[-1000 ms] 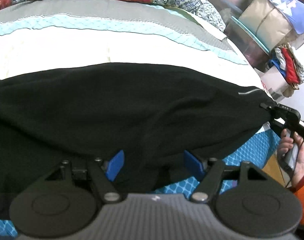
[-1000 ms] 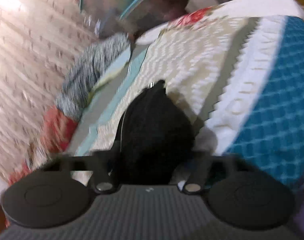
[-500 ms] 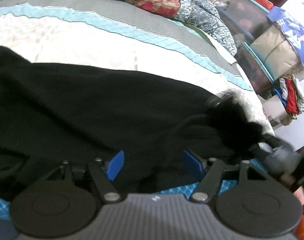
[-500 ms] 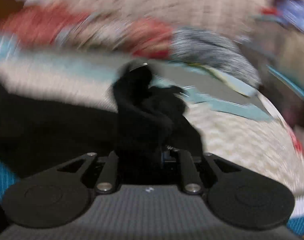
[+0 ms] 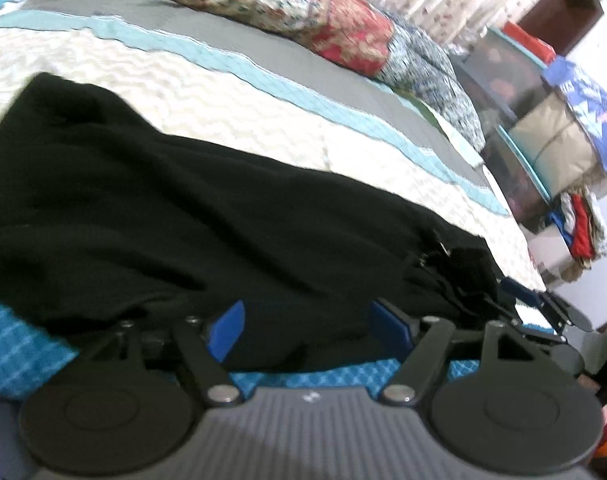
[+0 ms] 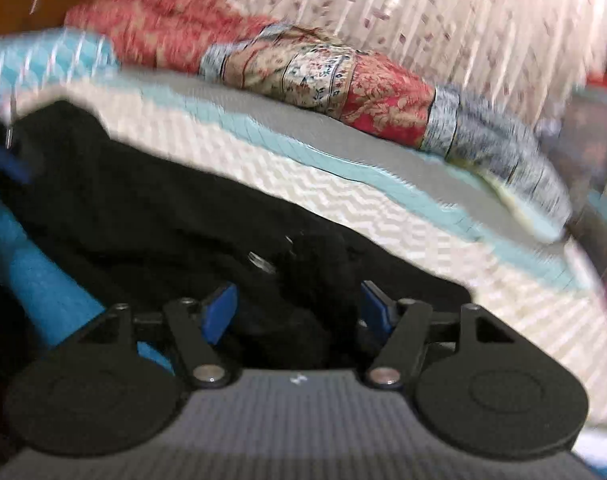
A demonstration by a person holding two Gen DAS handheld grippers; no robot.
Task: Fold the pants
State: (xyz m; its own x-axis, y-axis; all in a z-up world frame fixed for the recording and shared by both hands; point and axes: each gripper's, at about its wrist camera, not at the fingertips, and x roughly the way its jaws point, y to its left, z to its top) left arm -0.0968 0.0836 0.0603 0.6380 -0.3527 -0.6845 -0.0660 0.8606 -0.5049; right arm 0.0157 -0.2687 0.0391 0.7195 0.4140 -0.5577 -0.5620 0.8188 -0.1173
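Nearest us, our left gripper (image 5: 305, 330) and right gripper (image 6: 297, 306) both have their fingers spread wide, with the near edge of the black pants (image 5: 191, 216) between them. The pants lie across the bed (image 5: 239, 108), and beyond the pants sits a patterned pillow (image 5: 287, 4).

Both wrist views skim low, seemingly close, over the pants (image 5: 207, 216)

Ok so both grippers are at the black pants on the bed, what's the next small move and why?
Probably draw the right gripper back off the pants. It looks open, pads either side of a bunched end lying on the bed, so that end seems laid over. The left gripper is open too, so next could come smoothing the fold.
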